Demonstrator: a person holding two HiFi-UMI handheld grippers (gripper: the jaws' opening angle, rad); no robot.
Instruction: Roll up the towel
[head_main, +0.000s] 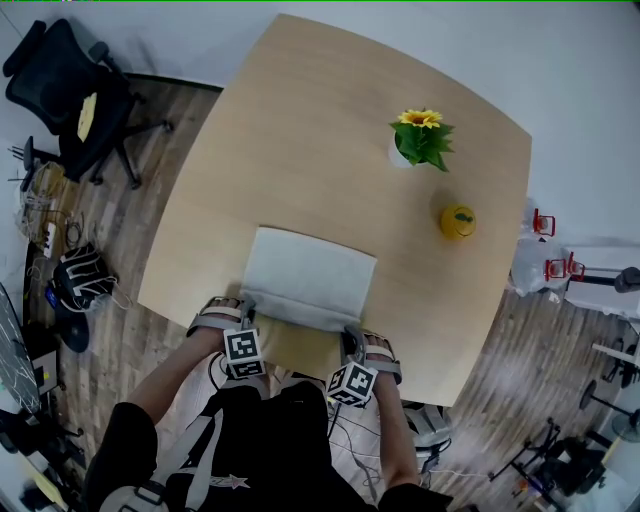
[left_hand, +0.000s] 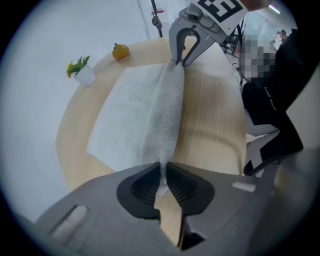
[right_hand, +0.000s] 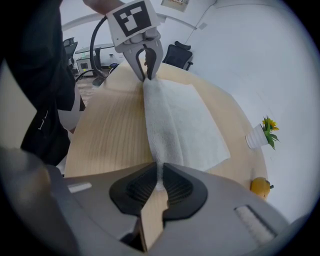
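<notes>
A white towel (head_main: 308, 277) lies flat on the wooden table (head_main: 320, 130), near the front edge. My left gripper (head_main: 247, 312) pinches the towel's near left corner and my right gripper (head_main: 352, 345) pinches its near right corner. In the left gripper view the pads of the left gripper (left_hand: 163, 182) press on the cloth, and the towel (left_hand: 162, 115) runs as a raised ridge to the right gripper (left_hand: 181, 60). From the right gripper view the right gripper (right_hand: 159, 182) is shut on the same ridge of towel (right_hand: 157, 125), which reaches the left gripper (right_hand: 148, 75).
A small white pot with a yellow flower (head_main: 420, 140) and a yellow fruit-like object (head_main: 457, 221) stand on the table's far right part. A black office chair (head_main: 70, 100) is on the floor at the left. The person stands at the table's front edge.
</notes>
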